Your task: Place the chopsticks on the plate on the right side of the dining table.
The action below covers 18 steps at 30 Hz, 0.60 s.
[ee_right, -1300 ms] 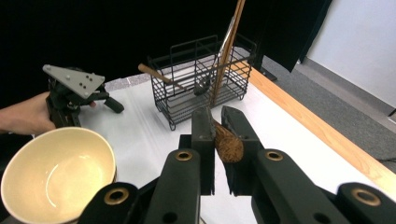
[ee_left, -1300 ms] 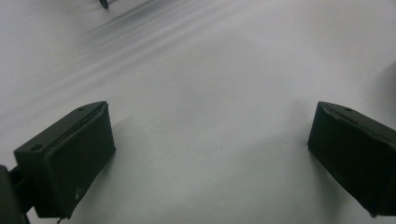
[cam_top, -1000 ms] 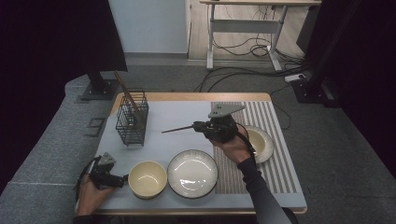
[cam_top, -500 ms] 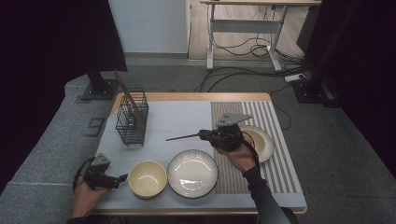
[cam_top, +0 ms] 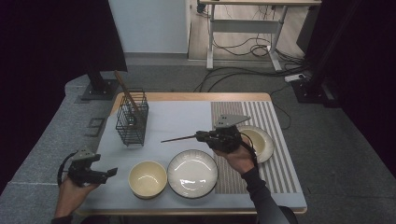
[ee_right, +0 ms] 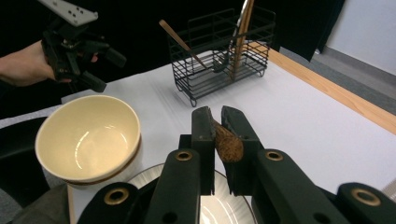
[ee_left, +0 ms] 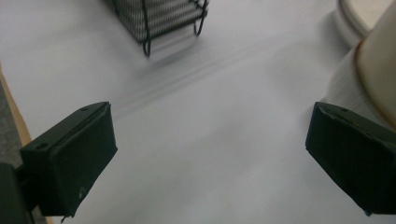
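Observation:
My right gripper hovers over the middle of the table, shut on the thick end of a thin wooden utensil. The utensil points left toward the black wire basket. In the right gripper view the brown wooden end sits clamped between the two jaws. My left gripper is held above the near left corner of the mat, open and holding nothing. Its own view has the jaws wide apart over bare mat; it also appears far left in the right gripper view.
A cream bowl and a white plate sit at the near edge, with a small dish on the striped mat at the right. The basket holds a wooden utensil and a metal one.
The left hand has lifted its gripper up off the table's near left corner. The right gripper with the utensil has drifted slightly toward the near side.

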Available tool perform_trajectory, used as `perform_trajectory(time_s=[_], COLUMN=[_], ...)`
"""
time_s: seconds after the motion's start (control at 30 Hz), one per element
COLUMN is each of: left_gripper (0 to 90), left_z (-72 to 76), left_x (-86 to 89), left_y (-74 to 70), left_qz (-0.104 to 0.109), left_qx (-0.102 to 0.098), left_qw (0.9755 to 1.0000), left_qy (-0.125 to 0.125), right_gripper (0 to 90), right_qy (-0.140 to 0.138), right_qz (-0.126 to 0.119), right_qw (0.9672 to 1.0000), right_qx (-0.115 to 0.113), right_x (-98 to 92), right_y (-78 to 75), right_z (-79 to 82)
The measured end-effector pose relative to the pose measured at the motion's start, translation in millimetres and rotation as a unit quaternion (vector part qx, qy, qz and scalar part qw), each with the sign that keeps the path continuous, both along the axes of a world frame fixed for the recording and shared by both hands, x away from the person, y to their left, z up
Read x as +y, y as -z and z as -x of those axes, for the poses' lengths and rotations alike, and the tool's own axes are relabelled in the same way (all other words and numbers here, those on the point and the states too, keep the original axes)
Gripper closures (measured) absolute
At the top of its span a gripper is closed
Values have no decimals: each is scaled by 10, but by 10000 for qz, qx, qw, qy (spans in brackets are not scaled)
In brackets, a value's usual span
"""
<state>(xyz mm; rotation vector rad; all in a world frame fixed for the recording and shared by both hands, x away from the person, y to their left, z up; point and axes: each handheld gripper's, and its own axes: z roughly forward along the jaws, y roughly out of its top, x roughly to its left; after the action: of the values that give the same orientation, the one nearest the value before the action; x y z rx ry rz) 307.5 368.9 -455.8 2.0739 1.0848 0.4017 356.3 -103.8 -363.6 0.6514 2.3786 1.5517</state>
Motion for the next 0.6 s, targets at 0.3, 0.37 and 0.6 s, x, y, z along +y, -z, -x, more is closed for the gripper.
perform_trajectory(time_s=[0.3, 0.37, 0.6], left_gripper=[0, 0, 0], left_z=[-32, -34, -75], left_x=[-182, -265, -612], left_y=[-346, -424, -580], left_qz=[-50, 4, -199], left_qx=[-135, -175, -322], left_qw=[9995, 9989, 9951], left_qy=[266, 429, 914], right_gripper=[835, 836, 836], right_qy=[-131, -162, -250], right_qz=[-41, -46, -71], right_qw=[9999, 9999, 9997], right_qx=[-8, -29, -48], right_x=[58, 75, 114], right_y=[-48, -61, -102], right_z=[49, 64, 118])
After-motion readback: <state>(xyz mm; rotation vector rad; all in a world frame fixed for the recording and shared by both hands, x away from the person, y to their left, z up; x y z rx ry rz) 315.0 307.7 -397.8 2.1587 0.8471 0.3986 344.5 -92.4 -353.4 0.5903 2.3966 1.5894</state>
